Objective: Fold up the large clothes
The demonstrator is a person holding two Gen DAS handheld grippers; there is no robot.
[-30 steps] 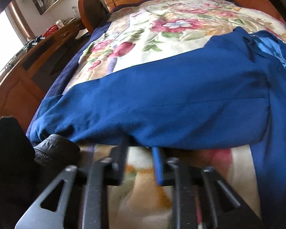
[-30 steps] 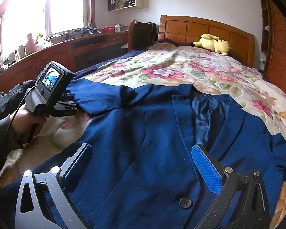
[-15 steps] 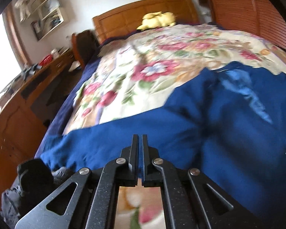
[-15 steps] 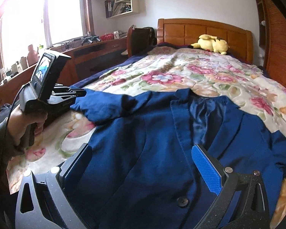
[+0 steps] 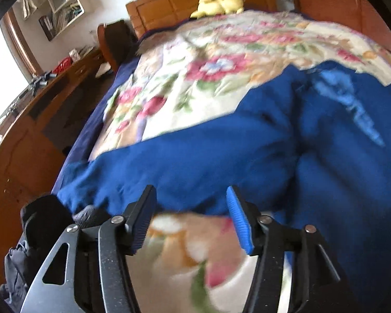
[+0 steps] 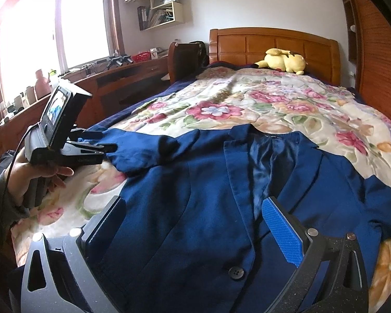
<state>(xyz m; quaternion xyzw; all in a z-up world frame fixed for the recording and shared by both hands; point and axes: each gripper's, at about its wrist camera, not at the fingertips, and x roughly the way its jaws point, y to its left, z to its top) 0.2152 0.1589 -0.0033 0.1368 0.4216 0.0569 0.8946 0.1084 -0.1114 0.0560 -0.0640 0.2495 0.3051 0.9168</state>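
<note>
Daylight pours in from the window (image 6: 52, 26) on the left, blown out to white glare with flare along that edge. The left wrist view is smeared by motion blur, worst on the near floral bedspread (image 5: 195, 247). The right wrist view is sharp. Fisheye bending darkens all corners.

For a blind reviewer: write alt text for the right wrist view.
A navy blazer lies front-up on a floral bedspread, between the open right gripper fingers. At left, a hand holds the left gripper, jaws opening beside the sleeve.
</note>
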